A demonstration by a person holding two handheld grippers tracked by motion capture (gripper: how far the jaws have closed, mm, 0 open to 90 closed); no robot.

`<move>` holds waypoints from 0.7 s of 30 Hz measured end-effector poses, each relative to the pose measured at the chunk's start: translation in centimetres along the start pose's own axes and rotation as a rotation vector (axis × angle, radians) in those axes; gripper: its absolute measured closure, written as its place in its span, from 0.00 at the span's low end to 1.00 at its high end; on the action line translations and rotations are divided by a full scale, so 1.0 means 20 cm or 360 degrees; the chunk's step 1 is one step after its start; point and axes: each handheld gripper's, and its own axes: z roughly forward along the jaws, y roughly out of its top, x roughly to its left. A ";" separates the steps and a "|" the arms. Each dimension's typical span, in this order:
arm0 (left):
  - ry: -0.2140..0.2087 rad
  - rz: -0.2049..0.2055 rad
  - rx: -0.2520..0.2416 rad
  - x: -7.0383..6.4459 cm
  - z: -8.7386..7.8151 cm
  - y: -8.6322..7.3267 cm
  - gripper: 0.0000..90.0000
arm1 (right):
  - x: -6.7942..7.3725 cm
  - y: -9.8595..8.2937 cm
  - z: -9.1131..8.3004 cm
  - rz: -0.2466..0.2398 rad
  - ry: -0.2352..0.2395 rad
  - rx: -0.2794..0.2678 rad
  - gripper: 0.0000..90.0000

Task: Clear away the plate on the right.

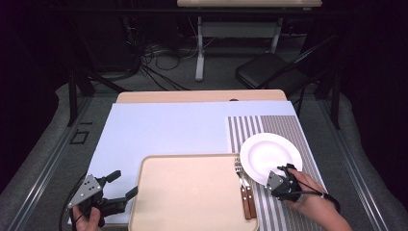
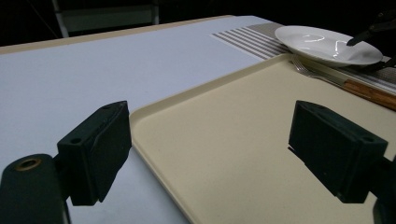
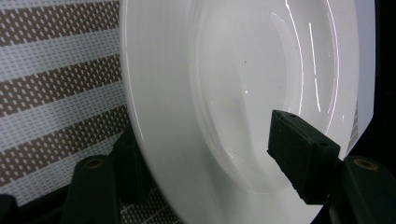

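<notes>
Right gripper (image 1: pixel 285 179) straddles the plate (image 1: pixel 271 157) rim, jaws not clamped yet. Close firmly, lift level. Left gripper (image 1: pixel 111 193) waits, jaws wide, by the tray (image 1: pixel 192 192).

We see the tray (image 1: pixel 192 192) on the sheet (image 1: pixel 163 130) at the table's near edge, with the striped mat (image 1: pixel 284 130) to its right. The plate (image 1: pixel 269 156) sits on the mat, and the fork (image 1: pixel 240 185) and knife (image 1: pixel 249 195) lie on the tray's right edge, just left of the plate.
</notes>
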 end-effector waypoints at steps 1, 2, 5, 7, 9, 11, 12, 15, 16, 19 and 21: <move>-0.0001 0.0000 0.0001 0.00 0.00 0.00 0.15 | 0.00 0.00 0.00 -0.0005 -0.0002 0.0000 0.39; 0.0000 0.0001 0.0000 0.00 0.00 0.00 0.15 | 0.00 0.00 0.00 -0.0004 -0.0001 0.0003 0.39; 0.0003 0.0001 -0.0003 0.00 0.00 0.00 0.15 | 0.00 0.01 0.00 -0.0049 -0.0014 -0.0009 0.40; 0.0003 0.0001 -0.0003 0.00 0.00 0.00 0.15 | 0.01 0.01 0.00 -0.0057 -0.0014 0.0016 0.41; 0.0000 0.0000 0.0002 0.00 0.00 0.00 0.15 | 0.01 0.01 0.00 -0.0074 -0.0030 0.0019 0.43; 0.0000 0.0000 0.0003 0.00 0.00 0.00 0.15 | 0.02 0.01 0.00 -0.0085 -0.0038 0.0019 0.45; -0.0004 0.0001 0.0001 0.00 0.00 0.00 0.15 | 0.02 0.01 0.01 -0.0094 -0.0049 -0.0022 0.45; -0.0005 0.0001 0.0002 0.00 0.00 0.00 0.15 | 0.02 0.01 0.01 -0.0121 -0.0037 0.0007 0.46; 0.0000 0.0001 0.0003 0.00 0.00 0.00 0.15 | 0.02 0.02 0.00 -0.0129 -0.0033 0.0020 0.47; -0.0001 -0.0002 0.0002 0.00 0.00 0.00 0.15 | 0.03 0.02 0.01 -0.0185 -0.0067 0.0001 0.50; -0.0001 -0.0003 0.0003 0.00 0.00 0.00 0.15 | 0.04 0.02 0.02 -0.0203 -0.0082 0.0002 0.52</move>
